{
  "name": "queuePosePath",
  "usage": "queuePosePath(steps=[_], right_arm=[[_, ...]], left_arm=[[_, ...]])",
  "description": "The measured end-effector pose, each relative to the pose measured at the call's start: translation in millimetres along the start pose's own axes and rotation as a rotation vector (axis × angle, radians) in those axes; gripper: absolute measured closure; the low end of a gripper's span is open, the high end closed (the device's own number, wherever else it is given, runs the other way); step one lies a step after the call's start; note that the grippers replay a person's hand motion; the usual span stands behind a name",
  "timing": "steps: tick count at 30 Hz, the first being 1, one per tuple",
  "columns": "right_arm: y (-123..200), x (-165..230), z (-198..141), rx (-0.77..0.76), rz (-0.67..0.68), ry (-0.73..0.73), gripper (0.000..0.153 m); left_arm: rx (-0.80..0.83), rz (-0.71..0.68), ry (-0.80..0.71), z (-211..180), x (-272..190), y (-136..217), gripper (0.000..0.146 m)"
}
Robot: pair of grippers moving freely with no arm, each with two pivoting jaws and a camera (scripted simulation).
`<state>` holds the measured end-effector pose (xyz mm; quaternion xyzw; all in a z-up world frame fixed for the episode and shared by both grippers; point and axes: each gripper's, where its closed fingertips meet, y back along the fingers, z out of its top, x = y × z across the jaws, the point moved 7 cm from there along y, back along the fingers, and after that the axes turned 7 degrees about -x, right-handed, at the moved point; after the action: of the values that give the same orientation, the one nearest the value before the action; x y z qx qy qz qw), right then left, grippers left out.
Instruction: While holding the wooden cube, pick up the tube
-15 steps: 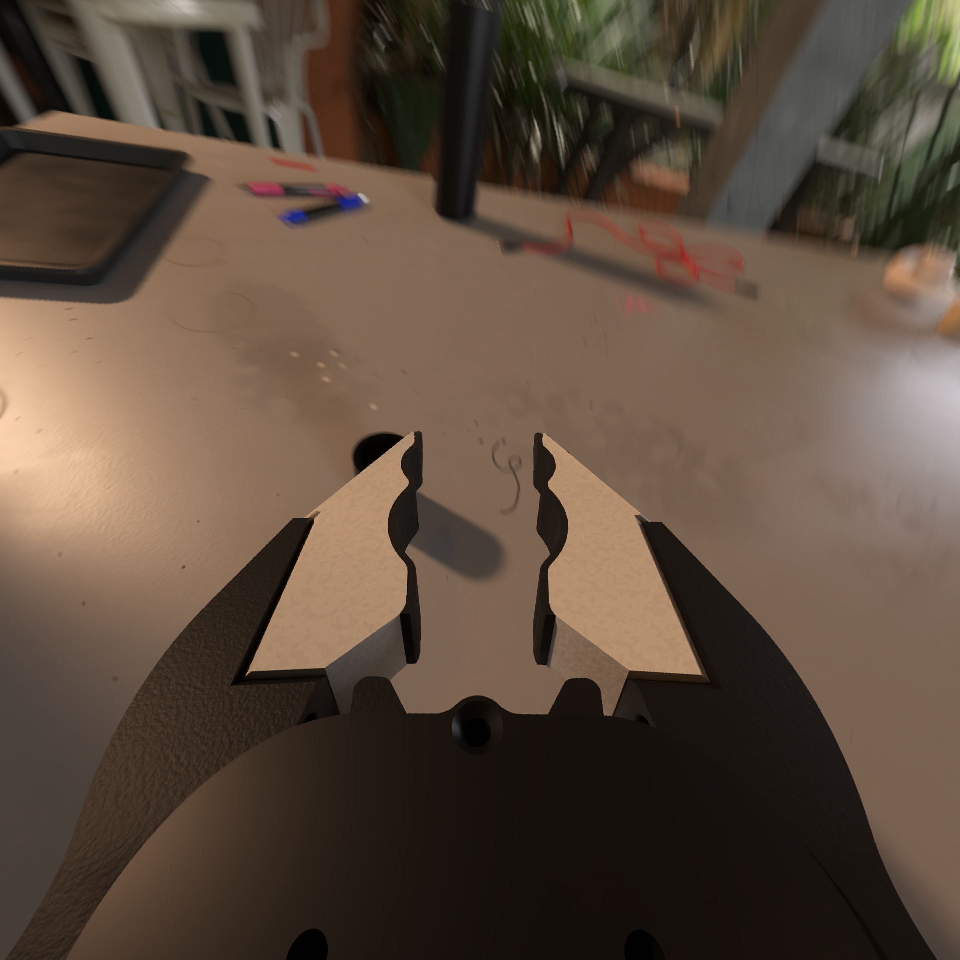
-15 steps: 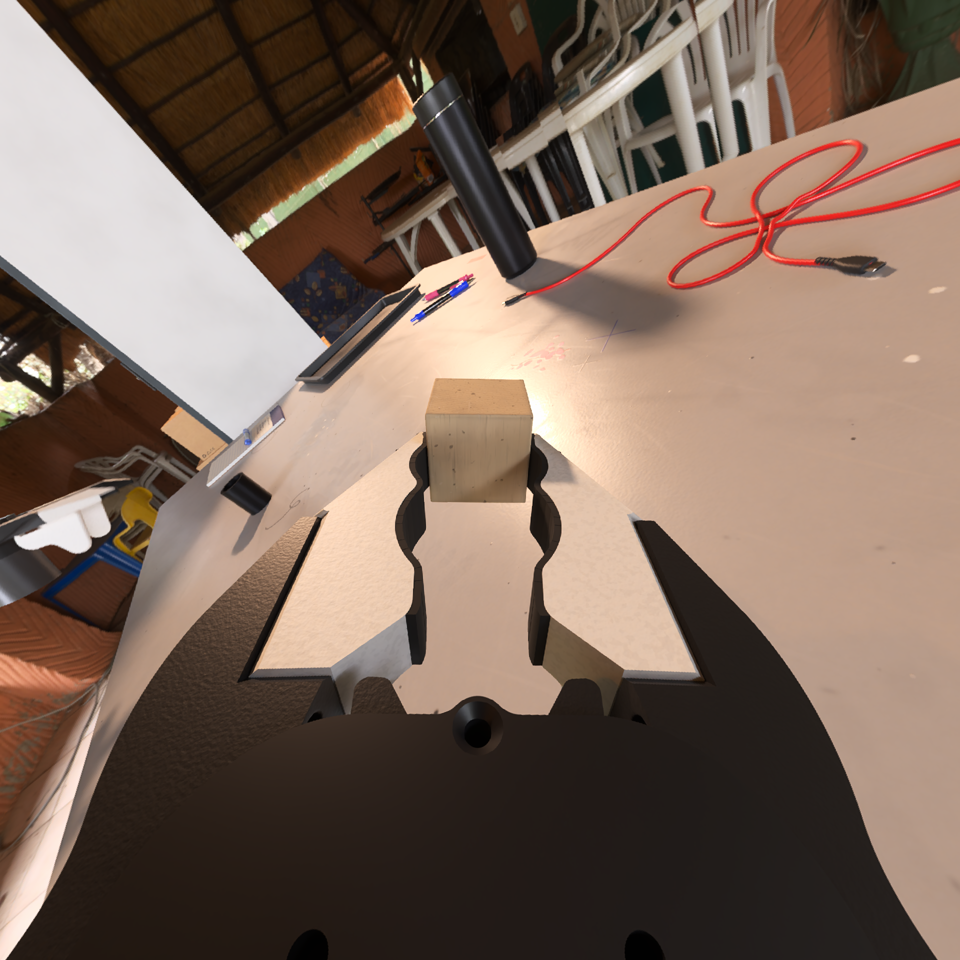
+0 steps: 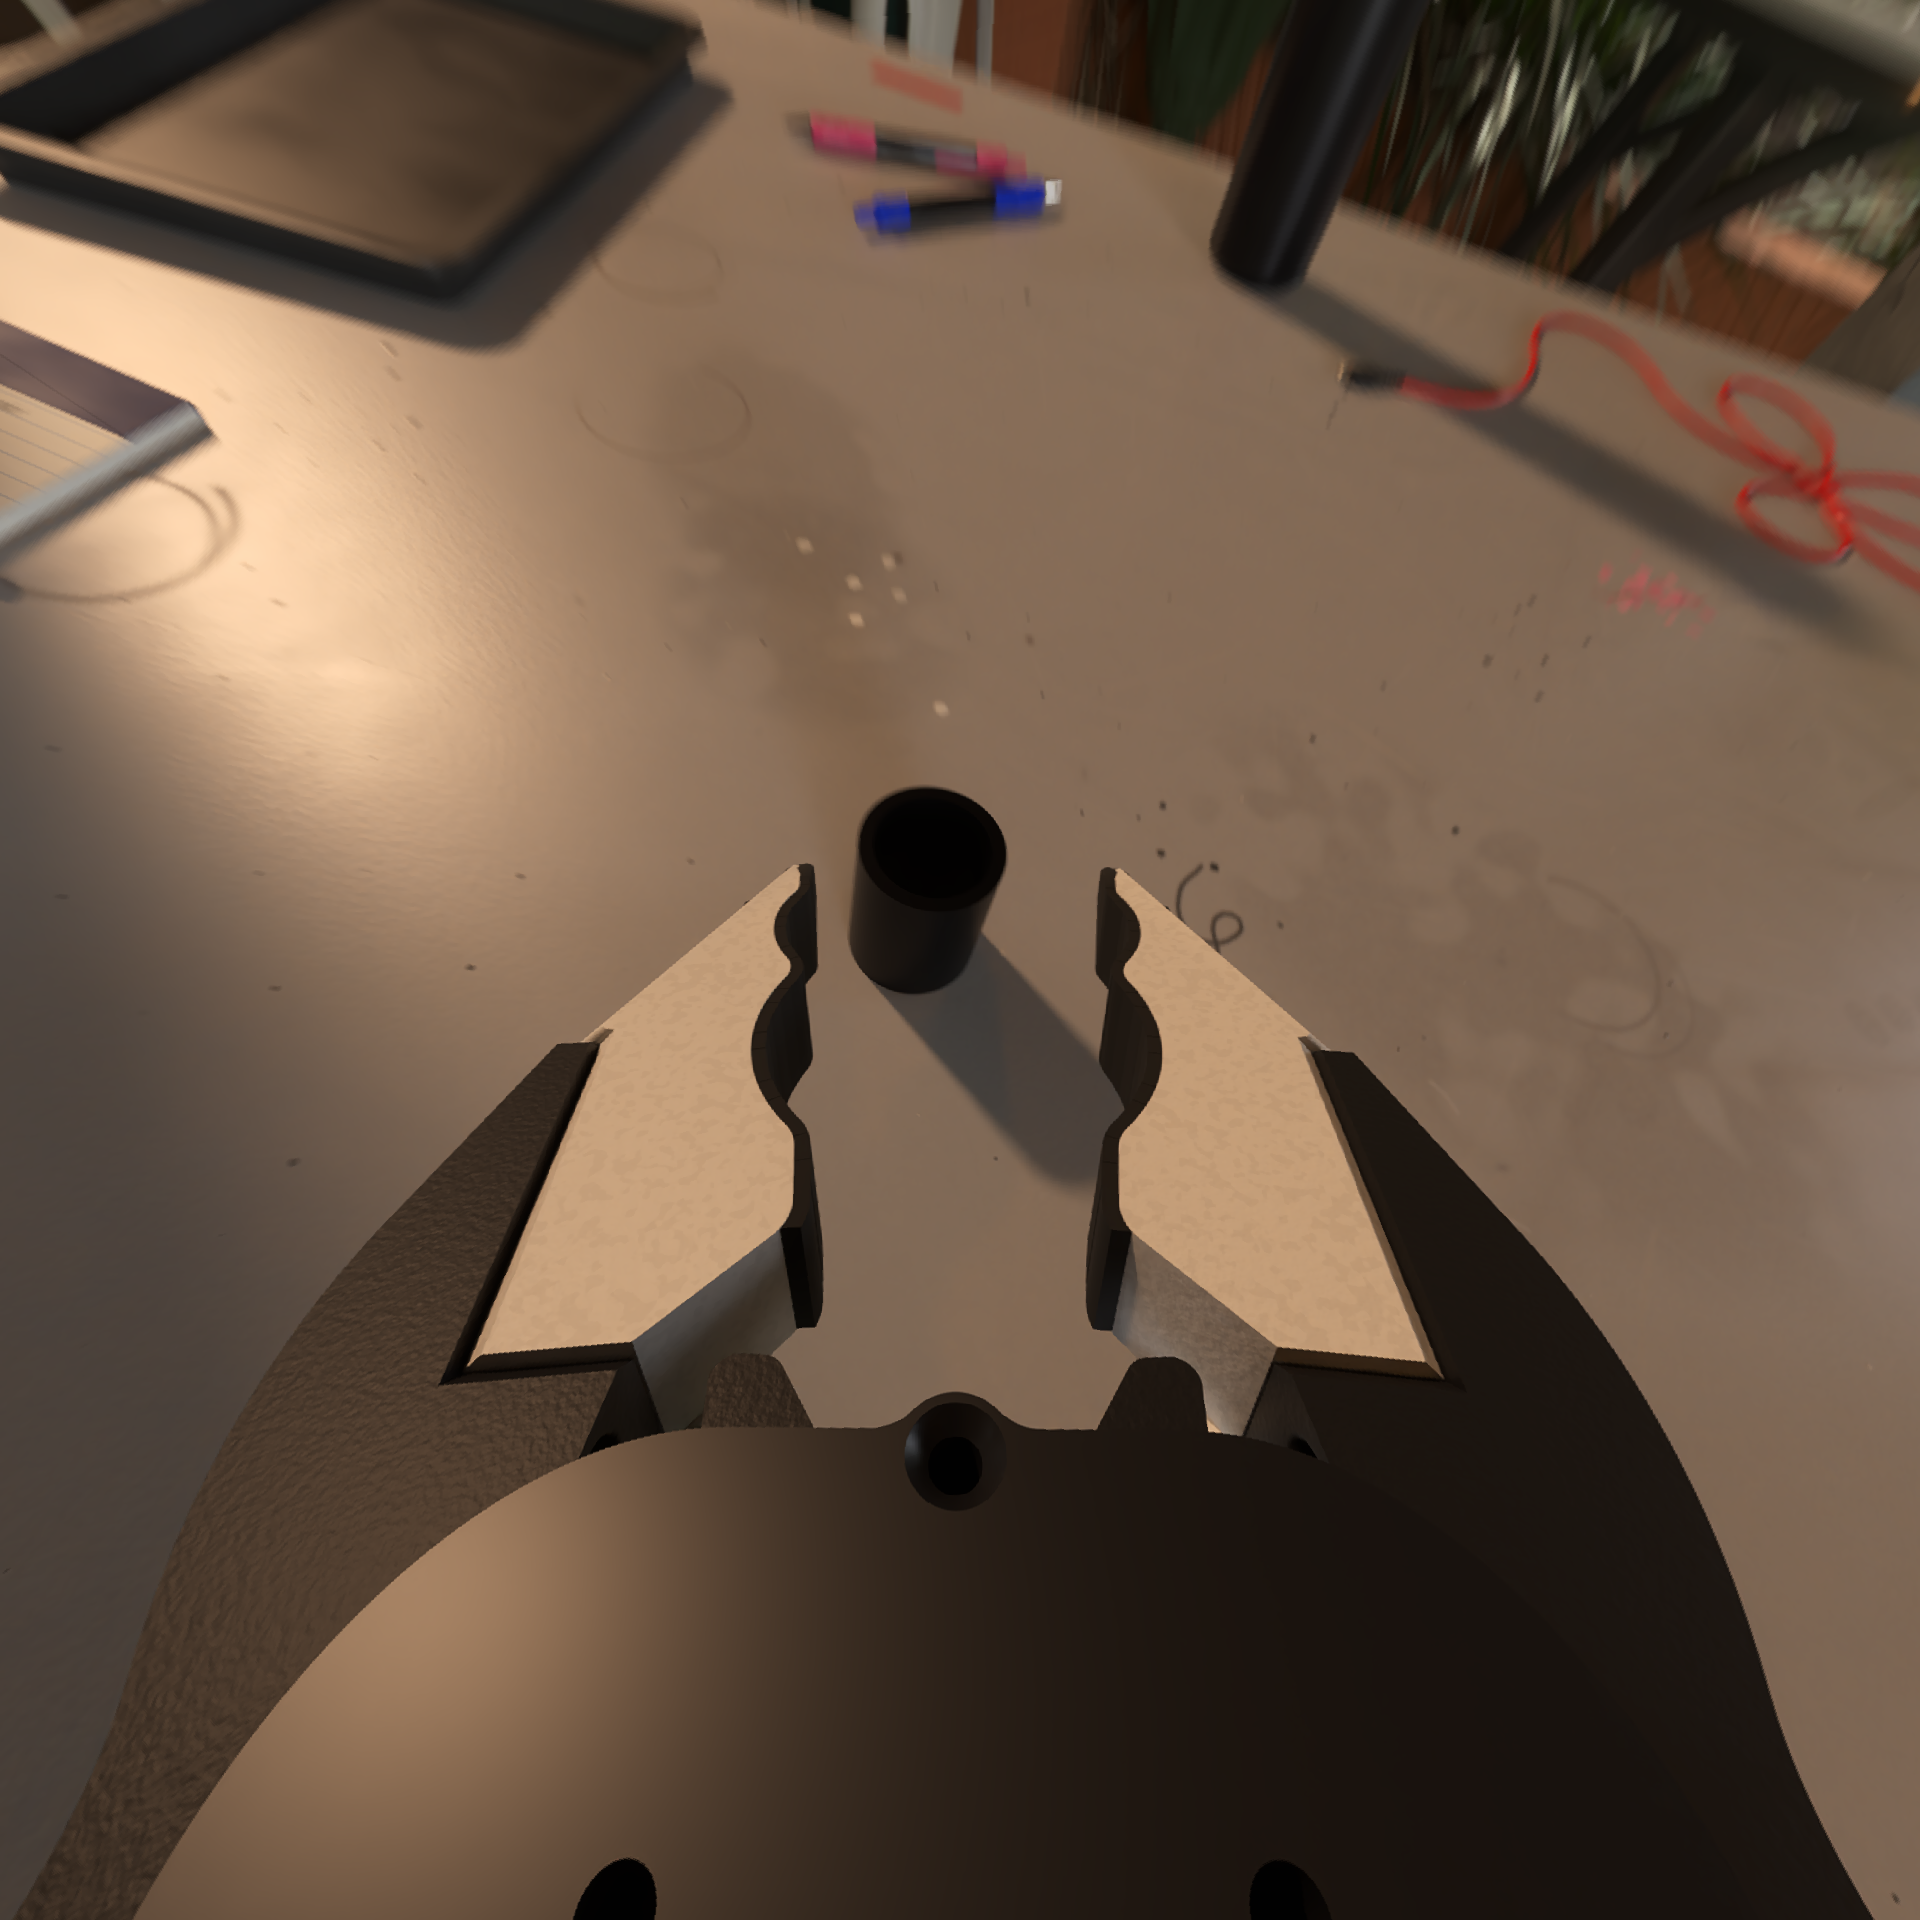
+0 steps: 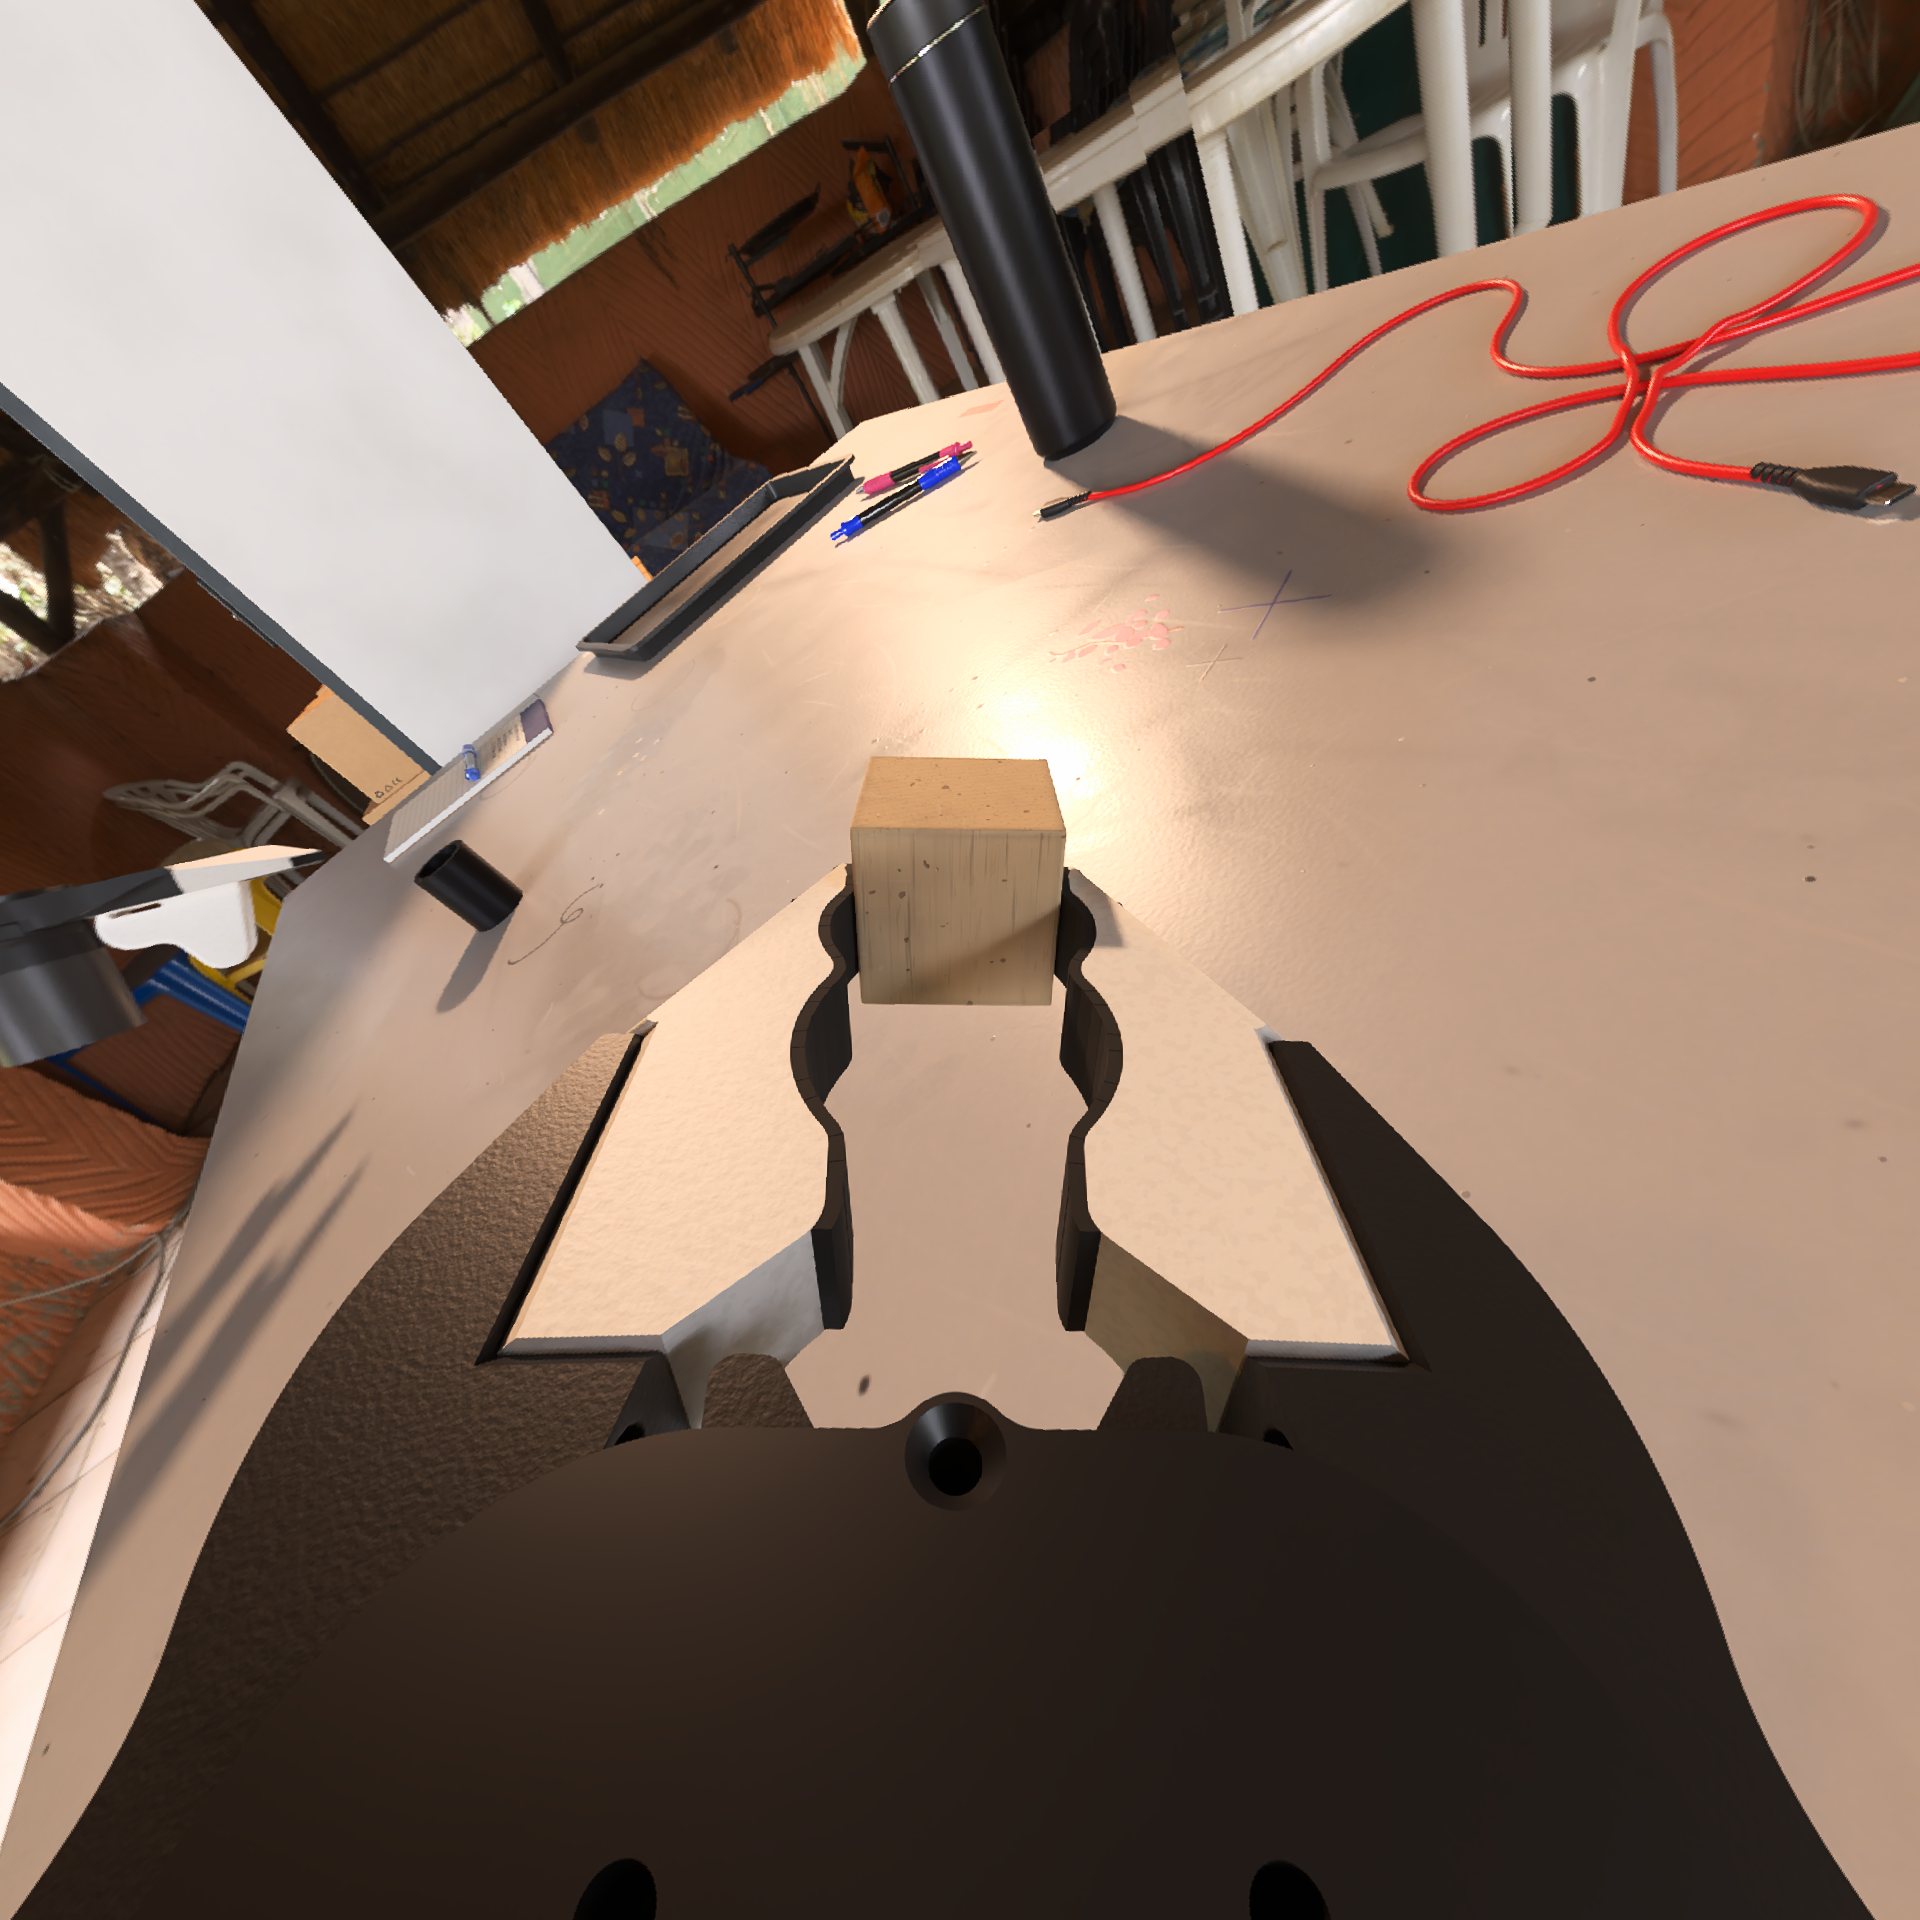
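The tube, short, black and hollow, is seen standing upright on the tabletop, its long axis vertical and its open mouth turned upward. In the left wrist view it is placed just ahead of the left tool, close to the tip of the left-hand finger but apart from it; whether it has passed between the tips cannot be told. The left tool is spread wide with nothing gripped.

The wooden cube is clamped by the right tool between the finger tips, clear of the tabletop, with the jaws drawn narrow against its side faces.

In the right wrist view the tube is shown well to the left near the tabletop edge, with the left tool beside it; a notepad lies just beyond. The cube is not shown in the left wrist view.

Farther back, a tall black cylinder, a red cable, two pens and a dark tray are seen in both views.
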<state>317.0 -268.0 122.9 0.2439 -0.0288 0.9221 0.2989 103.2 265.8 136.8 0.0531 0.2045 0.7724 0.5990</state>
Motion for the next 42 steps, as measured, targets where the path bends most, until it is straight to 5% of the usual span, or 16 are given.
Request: queuePosePath(steps=[4,8,12,16,21,26,30,33,35,38,42], right_arm=[[-0.6,-0.2,-1.6,0.009,-0.005,0.011,0.116],[-0.7,-2.6,-2.9,0.016,-0.017,0.003,0.116],[0.1,-7.2,-3.4,0.015,-0.035,-0.001,0.116],[-3.0,-9.9,-5.3,0.019,-0.027,-0.047,0.116],[-4.5,-5.6,-5.2,0.023,-0.008,-0.04,0.116],[-4.4,-1.5,-6.8,0.032,0.004,-0.032,0.116],[-3.8,1.3,-7.1,0.028,0.025,-0.052,0.116],[-2.5,2.4,-6.3,0.024,0.038,-0.058,0.116],[-2.0,2.4,-5.6,0.022,0.044,-0.069,0.116],[-0.7,1.6,-3.3,0.003,0.056,-0.095,0.116],[0.1,-2.7,-3.4,0.006,0.062,-0.12,0.116]], left_arm=[[0.181,-0.04,0.009,-3.5,-8.9,-35.2,0.089],[0.393,0.084,-0.156,-9.5,-5.1,-62.0,0.081],[0.465,0.071,-0.163,-13.5,-0.5,-73.0,0.08],[0.45,0.046,-0.194,-13.8,3.7,-72.7,0.103],[0.396,0.032,-0.251,10.9,7.4,-51.1,0.103],[0.116,0.011,-0.409,84.8,-38.8,6.0,0.103],[-0.154,-0.406,-0.578,116.9,-138.1,43.4,0.103],[-0.166,-0.856,-0.89,86.3,-218.5,37.2,0.103],[-0.161,-1.067,-0.945,61.2,-261.1,15.0,0.103],[-0.014,-1.272,-0.87,36.2,-301.9,-28.9,0.103],[0.137,-1.351,-0.912,12.3,-323.0,-83.5,0.103]])
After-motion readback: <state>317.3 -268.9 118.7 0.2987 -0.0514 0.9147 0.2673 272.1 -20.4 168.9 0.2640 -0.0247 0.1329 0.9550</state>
